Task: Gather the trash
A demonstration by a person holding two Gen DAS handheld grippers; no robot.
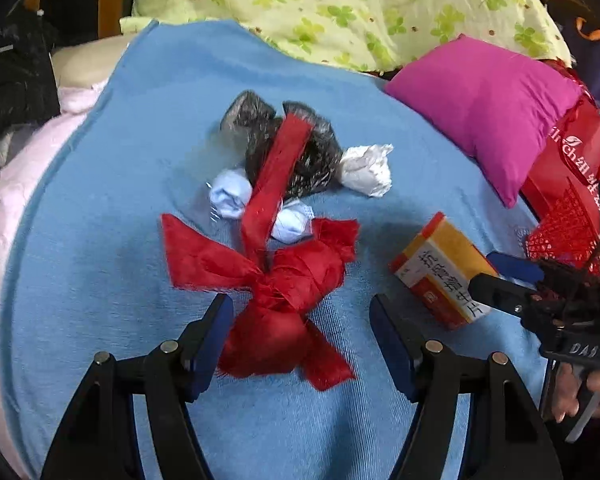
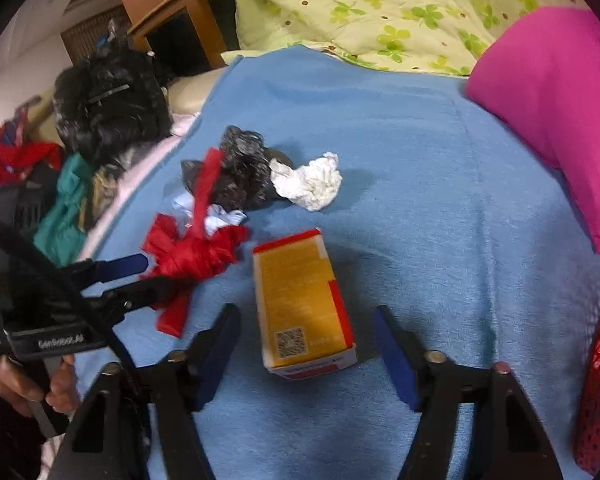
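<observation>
Nothing looks collected yet, I judge. My left claw (image 1: 300, 334) stands spread around the frayed red ribbon bundle (image 1: 278, 280); my right claw (image 2: 306, 346) gapes astride the yellow-and-red cardboard box (image 2: 302, 300). Ahead lie white crumpled paper (image 2: 310, 182) and black plastic wad (image 2: 240, 176).

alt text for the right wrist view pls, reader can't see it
The right gripper hangs open around a yellow and red carton lying on a blue blanket, pads clear of its sides. Beyond lie a red ribbon bundle, a black plastic bag and a crumpled white tissue. The left gripper reaches the ribbon from the left.
</observation>
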